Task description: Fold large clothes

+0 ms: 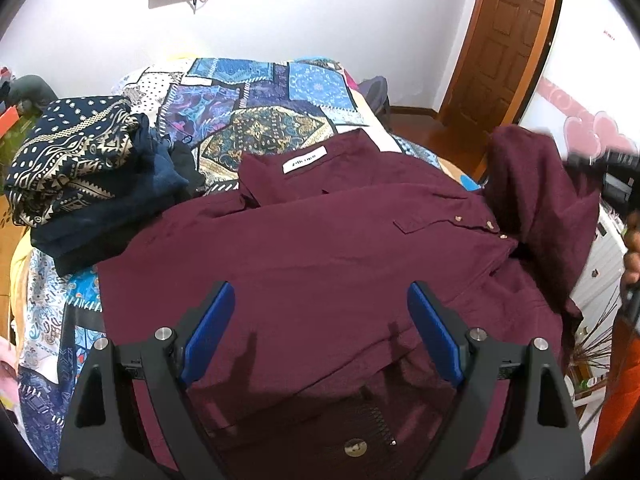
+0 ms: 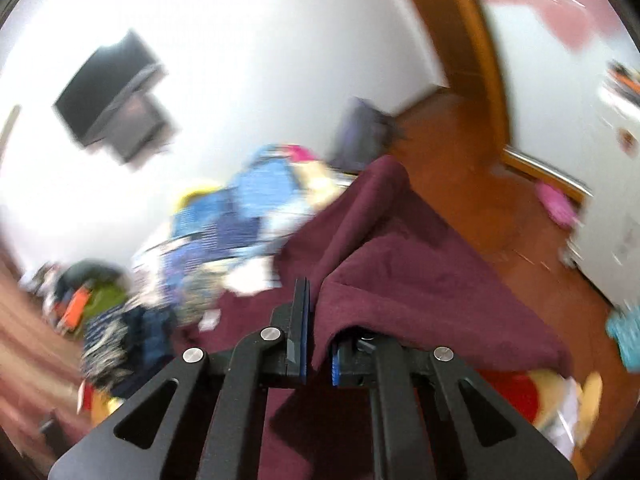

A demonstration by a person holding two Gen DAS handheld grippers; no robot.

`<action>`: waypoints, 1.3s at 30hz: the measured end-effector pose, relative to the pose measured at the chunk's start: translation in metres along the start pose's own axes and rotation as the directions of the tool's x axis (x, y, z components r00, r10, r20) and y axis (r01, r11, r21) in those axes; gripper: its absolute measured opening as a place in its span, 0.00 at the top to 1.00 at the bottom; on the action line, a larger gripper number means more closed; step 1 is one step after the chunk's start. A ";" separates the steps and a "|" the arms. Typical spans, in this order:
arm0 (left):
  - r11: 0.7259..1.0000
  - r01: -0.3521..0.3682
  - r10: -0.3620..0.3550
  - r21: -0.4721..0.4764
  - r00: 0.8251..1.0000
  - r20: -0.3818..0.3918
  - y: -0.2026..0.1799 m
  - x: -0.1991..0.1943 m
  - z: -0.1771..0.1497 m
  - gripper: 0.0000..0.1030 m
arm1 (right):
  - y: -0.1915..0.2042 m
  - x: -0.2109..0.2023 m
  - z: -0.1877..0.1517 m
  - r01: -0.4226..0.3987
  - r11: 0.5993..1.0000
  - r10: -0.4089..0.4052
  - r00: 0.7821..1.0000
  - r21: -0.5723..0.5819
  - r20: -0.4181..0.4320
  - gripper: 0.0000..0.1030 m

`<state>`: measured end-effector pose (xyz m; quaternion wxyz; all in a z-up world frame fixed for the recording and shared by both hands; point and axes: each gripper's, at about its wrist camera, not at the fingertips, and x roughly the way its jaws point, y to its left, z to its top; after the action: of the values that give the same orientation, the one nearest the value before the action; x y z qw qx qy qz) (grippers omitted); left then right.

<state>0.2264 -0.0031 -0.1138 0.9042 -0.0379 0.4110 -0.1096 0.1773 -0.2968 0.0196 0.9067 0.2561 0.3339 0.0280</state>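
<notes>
A large maroon button shirt (image 1: pixel 320 240) lies spread on the patterned bed cover, collar and white label toward the far side. My left gripper (image 1: pixel 320 320) is open and empty, hovering just above the shirt's lower body. My right gripper (image 2: pixel 314 312) is shut on the shirt's right sleeve or side (image 2: pixel 400 280) and holds it lifted; the cloth drapes over its right finger. In the left wrist view the lifted part (image 1: pixel 536 200) stands up at the right with the right gripper (image 1: pixel 600 160) blurred behind it. The right wrist view is motion-blurred.
A stack of folded dark blue and patterned clothes (image 1: pixel 80 176) sits on the bed at the left, touching the shirt's shoulder. The patchwork cover (image 1: pixel 260 104) extends to the white wall. A wooden door (image 1: pixel 504 40) and wood floor lie to the right.
</notes>
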 end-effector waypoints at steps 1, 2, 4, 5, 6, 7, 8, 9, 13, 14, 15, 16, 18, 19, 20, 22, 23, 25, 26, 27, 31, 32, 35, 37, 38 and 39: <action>1.000 0.005 -0.005 -0.005 1.000 0.008 0.003 -0.003 0.000 0.15 | 0.018 0.000 0.000 -0.041 0.998 0.040 0.999 -0.041 -0.007 0.93; 1.000 0.007 -0.007 -0.008 1.000 0.014 0.004 -0.006 0.000 0.15 | 0.037 0.000 -0.003 -0.084 0.993 0.082 0.996 -0.085 -0.024 0.93; 1.000 0.008 -0.008 -0.012 1.000 0.024 0.008 -0.009 0.000 0.15 | 0.064 0.007 -0.013 -0.158 0.977 0.148 0.986 -0.143 -0.081 0.93; 1.000 0.008 -0.007 -0.015 1.000 0.029 0.010 -0.011 0.000 0.15 | 0.077 0.013 -0.021 -0.190 0.967 0.170 0.978 -0.168 -0.123 0.93; 1.000 0.007 -0.006 -0.017 0.999 0.032 0.012 -0.013 0.000 0.15 | 0.094 0.022 -0.035 -0.216 0.957 0.181 0.967 -0.195 -0.180 0.93; 1.000 0.004 -0.004 -0.022 0.999 0.036 0.016 -0.015 -0.001 0.15 | 0.098 0.033 -0.043 -0.229 0.951 0.182 0.958 -0.210 -0.220 0.93; 1.000 0.003 -0.002 -0.026 0.999 0.039 0.018 -0.017 -0.002 0.15 | 0.104 0.045 -0.057 -0.238 0.944 0.173 0.947 -0.229 -0.269 0.93; 1.000 0.000 0.001 -0.030 0.999 0.042 0.021 -0.019 -0.003 0.15 | 0.108 0.057 -0.073 -0.237 0.940 0.153 0.936 -0.246 -0.317 0.93; 0.999 -0.014 0.017 -0.052 0.999 0.051 0.035 -0.025 -0.010 0.15 | 0.111 0.094 -0.118 -0.222 0.933 0.064 0.877 -0.283 -0.476 0.89; 0.998 -0.022 0.025 -0.060 0.998 0.049 0.039 -0.026 -0.012 0.15 | 0.108 0.100 -0.127 -0.214 0.931 0.040 0.864 -0.295 -0.502 0.89; 0.997 -0.026 0.029 -0.067 0.998 0.048 0.042 -0.027 -0.013 0.15 | 0.110 0.103 -0.130 -0.205 0.929 0.020 0.859 -0.308 -0.512 0.89; 0.997 -0.029 0.032 -0.071 0.998 0.047 0.043 -0.027 -0.014 0.15 | 0.109 0.106 -0.134 -0.196 0.925 0.000 0.857 -0.326 -0.515 0.89; 0.996 -0.035 0.039 -0.080 0.998 0.045 0.045 -0.027 -0.015 0.15 | 0.109 0.103 -0.135 -0.202 0.916 -0.009 0.853 -0.347 -0.522 0.87; 0.996 -0.039 0.043 -0.080 0.998 0.046 0.045 -0.027 -0.014 0.15 | 0.107 0.098 -0.130 -0.215 0.916 0.004 0.849 -0.339 -0.529 0.85; 0.996 -0.043 0.047 -0.078 0.998 0.048 0.043 -0.027 -0.013 0.15 | 0.105 0.094 -0.127 -0.233 0.918 0.026 0.841 -0.320 -0.540 0.82; 0.996 -0.042 0.046 -0.074 0.998 0.052 0.041 -0.027 -0.010 0.15 | 0.099 0.089 -0.121 -0.262 0.924 0.065 0.826 -0.279 -0.560 0.66; 0.997 -0.038 0.042 -0.068 0.998 0.055 0.037 -0.028 -0.008 0.15 | 0.097 0.085 -0.119 -0.277 0.924 0.088 0.824 -0.262 -0.560 0.63; 0.998 -0.032 0.035 -0.051 0.997 0.062 0.030 -0.028 -0.004 0.15 | 0.095 0.077 -0.114 -0.271 0.921 0.090 0.846 -0.279 -0.526 0.55; 0.999 -0.029 0.031 -0.037 0.997 0.065 0.024 -0.028 -0.002 0.15 | 0.093 0.073 -0.112 -0.254 0.919 0.074 0.863 -0.302 -0.499 0.55; 0.999 -0.025 0.026 -0.022 0.997 0.068 0.017 -0.028 0.001 0.15 | 0.091 0.069 -0.109 -0.232 0.918 0.059 0.882 -0.322 -0.467 0.55; 0.999 -0.001 -0.002 0.043 0.997 0.081 -0.013 -0.028 0.012 0.15 | 0.072 0.051 -0.092 -0.193 0.930 0.056 0.917 -0.314 -0.395 0.47; 0.998 0.006 -0.011 0.061 0.996 0.084 -0.021 -0.027 0.015 0.15 | 0.065 0.046 -0.088 -0.176 0.936 0.051 0.925 -0.305 -0.378 0.47; 0.993 0.034 -0.044 0.115 0.995 0.088 -0.046 -0.024 0.023 0.15 | 0.048 0.032 -0.076 -0.133 0.949 0.033 0.943 -0.285 -0.330 0.47; 0.988 0.051 -0.065 0.145 0.994 0.089 -0.060 -0.023 0.028 0.15 | 0.035 0.020 -0.069 -0.095 0.957 0.013 0.959 -0.274 -0.285 0.47; 0.984 0.064 -0.079 0.164 0.993 0.090 -0.070 -0.022 0.032 0.14 | 0.029 0.014 -0.067 -0.083 0.960 0.009 0.964 -0.267 -0.266 0.47; 0.980 0.075 -0.093 0.182 0.992 0.091 -0.079 -0.021 0.036 0.14 | 0.020 0.007 -0.064 -0.069 0.965 0.004 0.969 -0.254 -0.247 0.47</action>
<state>0.2268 -0.0761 -0.0622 0.9177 0.0206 0.3523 -0.1822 0.1459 -0.2494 -0.0159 0.8838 0.1356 0.4314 0.1198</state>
